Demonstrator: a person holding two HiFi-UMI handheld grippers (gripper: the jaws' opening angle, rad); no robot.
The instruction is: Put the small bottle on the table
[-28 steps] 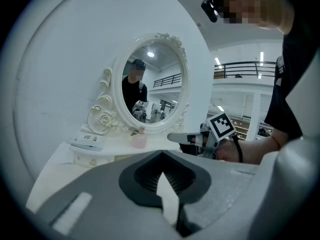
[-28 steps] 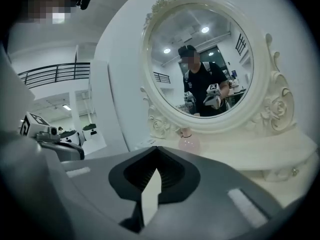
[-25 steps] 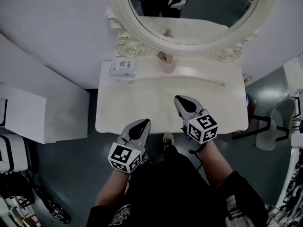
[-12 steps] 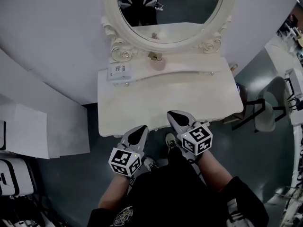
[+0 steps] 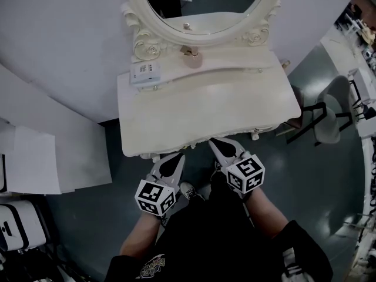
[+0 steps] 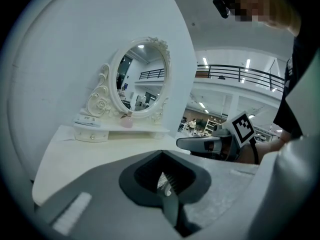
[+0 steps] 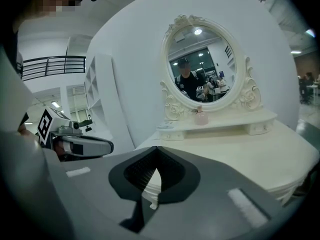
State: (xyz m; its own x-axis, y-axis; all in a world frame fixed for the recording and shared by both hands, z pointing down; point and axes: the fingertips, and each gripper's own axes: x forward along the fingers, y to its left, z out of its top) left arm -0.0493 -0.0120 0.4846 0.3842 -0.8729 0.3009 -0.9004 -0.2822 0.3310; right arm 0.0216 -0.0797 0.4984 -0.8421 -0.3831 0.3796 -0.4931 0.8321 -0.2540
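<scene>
Small bottle (image 5: 194, 59), pink and round-bodied, stands on the raised shelf at the back of the table, just under the mirror's lower rim and well apart from both grippers. Largest in view is the curved white wall (image 5: 64, 34) behind the furniture, with the dark floor (image 5: 329, 204) spreading in front of it. Against the wall stands the cream table (image 5: 205, 110), its broad top bare and its front edge wavy. From the back shelf rises an oval mirror (image 5: 205, 4) in a carved cream frame with scrolls and roses at the base. White cabinets (image 5: 35, 157) stand to the left of the table, and a chair (image 5: 329, 113) with a dark frame stands to its right. The person (image 5: 205, 245), in dark clothes, stands before the table's front edge and holds both grippers out low. The left gripper (image 5: 175, 159) has its tip just at that front edge, and its jaws are pressed together with nothing between them. The right gripper (image 5: 218, 144) lies beside it, its tip likewise at the edge, its jaws also closed and empty. Each carries a cube with black-and-white square markers. On the left end of the shelf sits a small white box (image 5: 144, 72), near the bottle but apart from it.
</scene>
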